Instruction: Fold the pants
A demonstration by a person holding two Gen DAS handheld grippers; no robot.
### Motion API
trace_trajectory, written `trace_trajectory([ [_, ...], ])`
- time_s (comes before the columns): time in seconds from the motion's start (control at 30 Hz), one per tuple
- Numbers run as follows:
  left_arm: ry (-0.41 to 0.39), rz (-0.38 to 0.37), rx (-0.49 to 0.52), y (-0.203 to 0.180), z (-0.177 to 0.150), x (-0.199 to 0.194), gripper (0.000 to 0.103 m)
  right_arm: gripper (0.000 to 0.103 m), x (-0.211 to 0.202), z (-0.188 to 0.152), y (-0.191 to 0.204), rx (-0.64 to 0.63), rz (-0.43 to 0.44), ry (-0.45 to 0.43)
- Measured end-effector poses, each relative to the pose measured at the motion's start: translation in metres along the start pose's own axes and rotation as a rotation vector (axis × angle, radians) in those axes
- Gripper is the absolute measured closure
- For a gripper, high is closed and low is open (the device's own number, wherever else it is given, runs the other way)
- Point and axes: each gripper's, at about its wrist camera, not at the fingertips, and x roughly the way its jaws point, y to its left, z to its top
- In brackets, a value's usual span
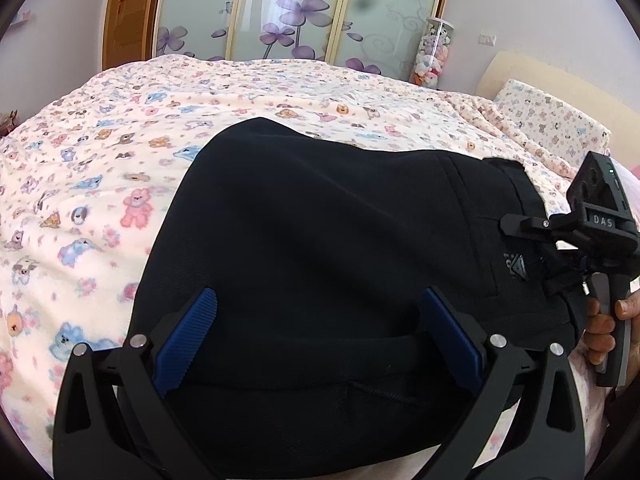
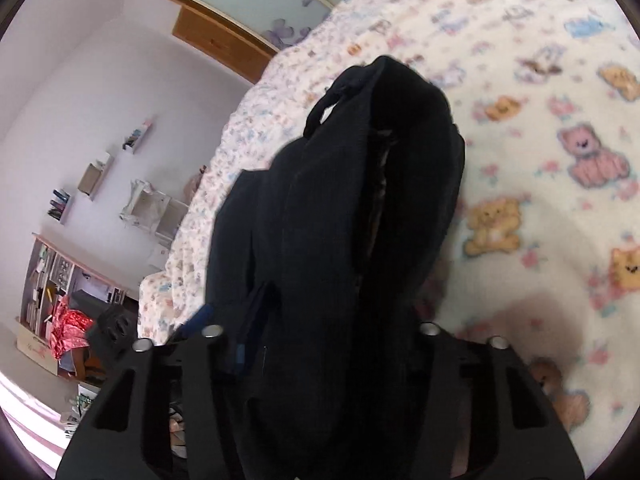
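Observation:
The black pants (image 1: 320, 248) lie folded in a thick bundle on the bear-print blanket (image 1: 100, 184). My left gripper (image 1: 318, 320) is open, its blue pads (image 1: 188, 336) spread wide just above the bundle's near edge, touching nothing that I can see. My right gripper (image 2: 320, 344) holds the waistband end of the pants (image 2: 352, 200), with the cloth bunched between the fingers and hiding the pads. The right gripper also shows in the left wrist view (image 1: 520, 226) at the bundle's right end, held by a hand.
A pillow (image 1: 552, 120) and headboard (image 1: 560, 76) lie at the far right of the bed. A sliding wardrobe (image 1: 300, 8) with purple flowers stands behind. Shelves and clutter (image 2: 60, 280) stand beyond the bed's edge in the right wrist view.

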Motion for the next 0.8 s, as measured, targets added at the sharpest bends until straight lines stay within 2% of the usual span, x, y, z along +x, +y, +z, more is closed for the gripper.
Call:
trace_trajectory([
  [0.17,-0.033,-0.037,-0.047,0.008,0.001,-0.007,0.002,0.066,-0.006,-0.001,0.032,-0.096,0.049,-0.038],
  [0.23,-0.067,-0.098,-0.100,0.018,0.004,-0.018,0.002,0.067,-0.004,0.000,0.037,-0.130,0.031,-0.039],
  [0.33,-0.097,-0.182,-0.184,0.039,0.019,-0.032,0.002,0.068,-0.001,0.001,0.028,-0.095,0.018,-0.033],
  [0.43,-0.066,-0.164,-0.228,0.062,0.041,-0.034,0.002,0.068,0.000,0.001,0.018,-0.068,0.017,-0.029],
  [0.53,-0.029,-0.096,-0.254,0.084,0.060,-0.028,0.002,0.068,0.000,0.001,0.018,-0.071,0.016,-0.030],
  [0.6,0.013,-0.110,-0.304,0.101,0.069,-0.020,0.002,0.068,0.001,0.001,0.017,-0.067,0.020,-0.030],
  [0.67,0.091,-0.202,-0.375,0.120,0.077,-0.002,0.002,0.068,0.000,0.000,0.013,-0.058,0.023,-0.028],
  [0.77,0.299,-0.334,-0.422,0.131,0.086,0.039,0.003,0.068,0.002,0.001,0.007,-0.037,0.029,-0.022],
  [0.8,0.356,-0.382,-0.420,0.131,0.087,0.050,0.007,0.068,0.003,0.001,0.005,-0.033,0.026,-0.019],
])
